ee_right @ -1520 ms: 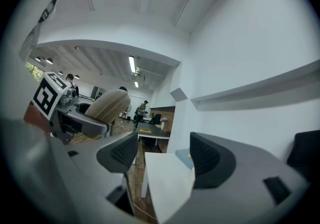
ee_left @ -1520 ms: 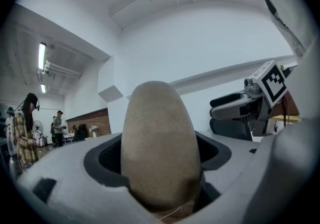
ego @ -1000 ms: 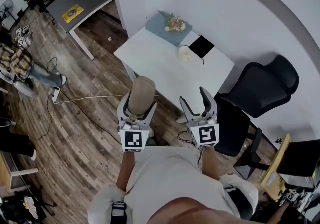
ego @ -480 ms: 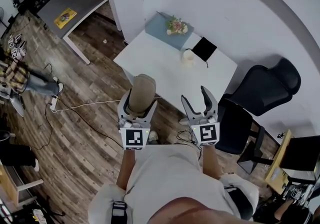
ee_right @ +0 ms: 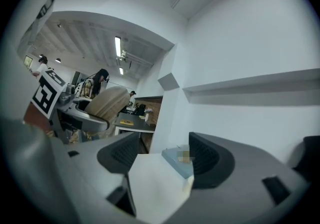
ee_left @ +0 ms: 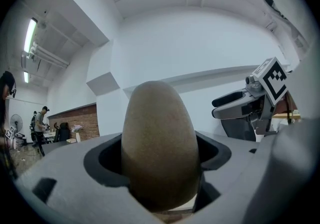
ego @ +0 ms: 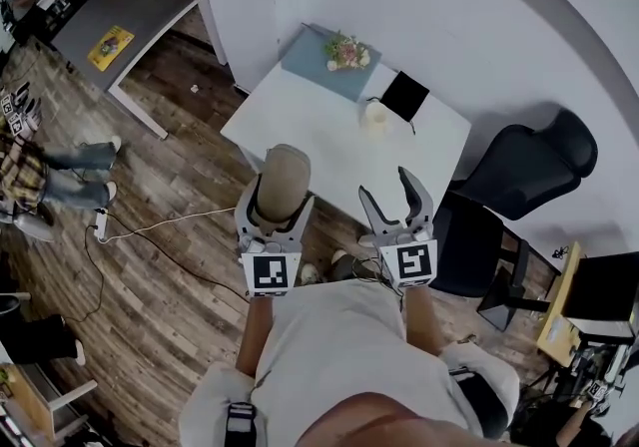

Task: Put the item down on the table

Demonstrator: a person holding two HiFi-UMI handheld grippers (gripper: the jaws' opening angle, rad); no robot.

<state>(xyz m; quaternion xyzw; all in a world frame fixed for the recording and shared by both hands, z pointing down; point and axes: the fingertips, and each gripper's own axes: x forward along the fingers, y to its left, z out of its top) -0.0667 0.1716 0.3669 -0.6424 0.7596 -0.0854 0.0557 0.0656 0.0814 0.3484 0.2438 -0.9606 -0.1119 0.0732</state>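
Note:
A tan, egg-shaped item (ego: pixel 284 182) stands upright between the jaws of my left gripper (ego: pixel 278 202), which is shut on it. In the left gripper view the item (ee_left: pixel 157 138) fills the gap between the grey jaws. My right gripper (ego: pixel 387 188) hangs beside it, open, with nothing between its fingers; through the gap in the right gripper view (ee_right: pixel 160 160) only the table shows. Both grippers point level, above the floor just short of the near edge of the white table (ego: pixel 319 136).
On the table's far side lie a blue-grey mat (ego: pixel 321 61) with flowers, a black notebook (ego: pixel 404 94) and a small cream cup (ego: pixel 374 116). A black office chair (ego: pixel 519 176) stands to the right. A cable (ego: pixel 160 221) crosses the wooden floor; a person (ego: pixel 40 181) is at the left.
Both grippers have moved forward towards the white table, the left still holding the item. The person at the left has moved further off.

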